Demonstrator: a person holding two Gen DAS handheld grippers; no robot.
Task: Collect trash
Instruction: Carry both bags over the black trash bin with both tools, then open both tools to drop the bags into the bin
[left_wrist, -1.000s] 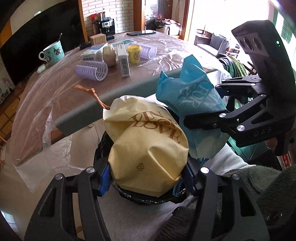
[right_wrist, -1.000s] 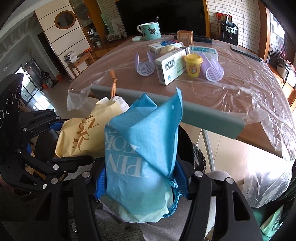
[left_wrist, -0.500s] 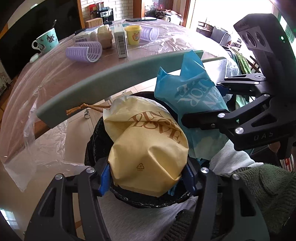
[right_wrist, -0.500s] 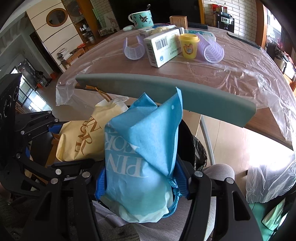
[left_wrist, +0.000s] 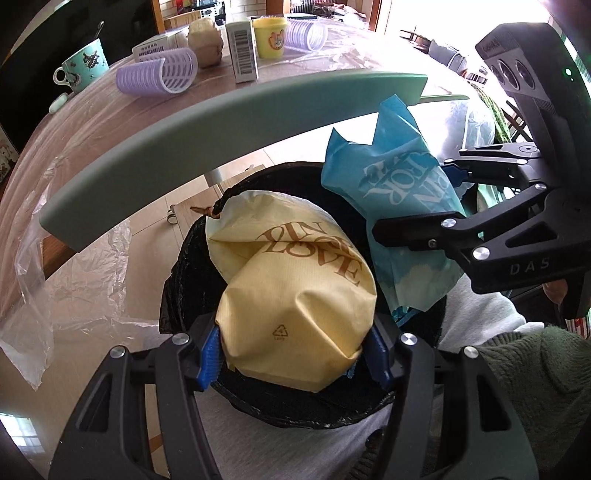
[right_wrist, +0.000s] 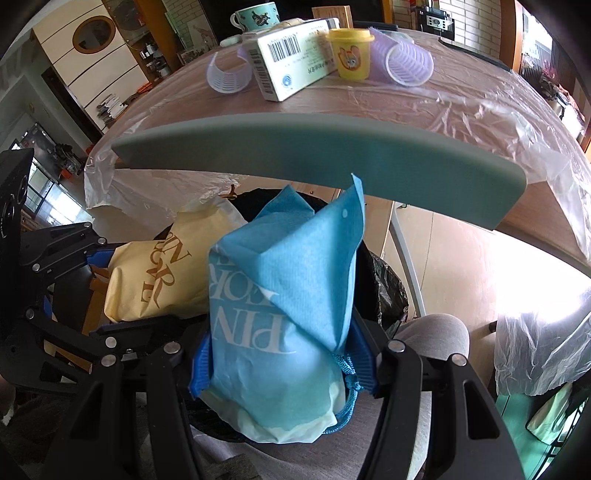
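Plastic-covered wooden table (right_wrist: 424, 96), brick wall (right_wrist: 469, 18), tiled floor (left_wrist: 192, 206).

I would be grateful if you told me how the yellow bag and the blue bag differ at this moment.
The yellow bag carries brown lettering; the blue bag carries white lettering. The yellow bag is clamped in the left gripper, the blue bag in the right gripper. The yellow bag looks rounded and stuffed; the blue bag ends in a pointed, folded top. Both hang over the black-lined bin.
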